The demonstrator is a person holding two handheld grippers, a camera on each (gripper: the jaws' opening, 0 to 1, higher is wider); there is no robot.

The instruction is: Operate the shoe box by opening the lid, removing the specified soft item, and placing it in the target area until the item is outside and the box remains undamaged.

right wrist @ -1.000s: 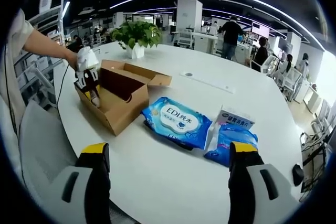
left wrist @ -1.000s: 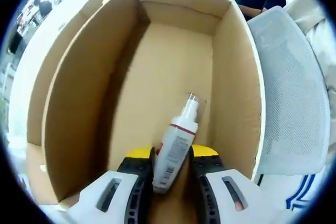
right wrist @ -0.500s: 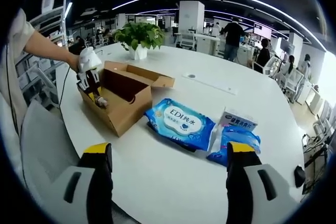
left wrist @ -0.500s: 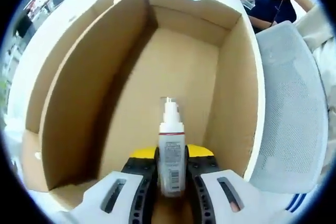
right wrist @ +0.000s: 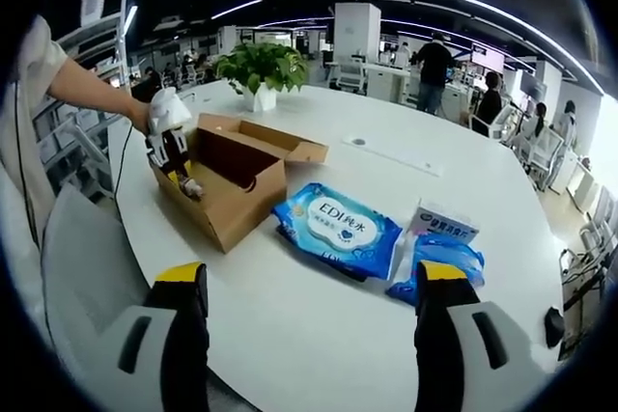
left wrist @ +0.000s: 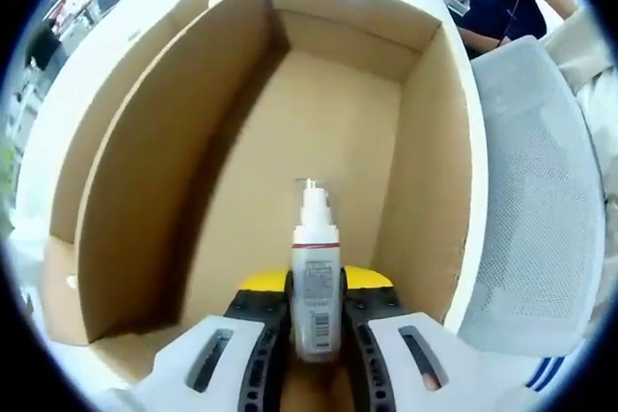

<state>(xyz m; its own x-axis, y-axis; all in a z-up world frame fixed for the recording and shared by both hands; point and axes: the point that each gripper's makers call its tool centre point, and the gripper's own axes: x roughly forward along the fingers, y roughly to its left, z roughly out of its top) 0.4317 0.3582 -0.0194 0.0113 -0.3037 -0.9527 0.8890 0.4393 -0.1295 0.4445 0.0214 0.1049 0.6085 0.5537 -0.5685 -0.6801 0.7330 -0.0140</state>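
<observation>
Left gripper point(left wrist: 316, 308) is clamped on a white pump bottle point(left wrist: 316, 272), nozzle pointing away, held above the floor of the open shoe box point(left wrist: 126, 171) (looks like mid-lift, so it clears the walls). In the right gripper view the hand point(right wrist: 143, 115) angles that gripper down into the box's near end. Right gripper point(right wrist: 309, 311) hangs idle over the white table point(right wrist: 319, 335), jaws spread, nothing between them. Beyond: blue wipes pack point(right wrist: 338, 229), smaller packets point(right wrist: 439, 253), potted plant point(right wrist: 256, 69) far back.

Potted plant point(right wrist: 259, 68) — wipes pack point(right wrist: 338, 227) on white table point(right wrist: 319, 325).
</observation>
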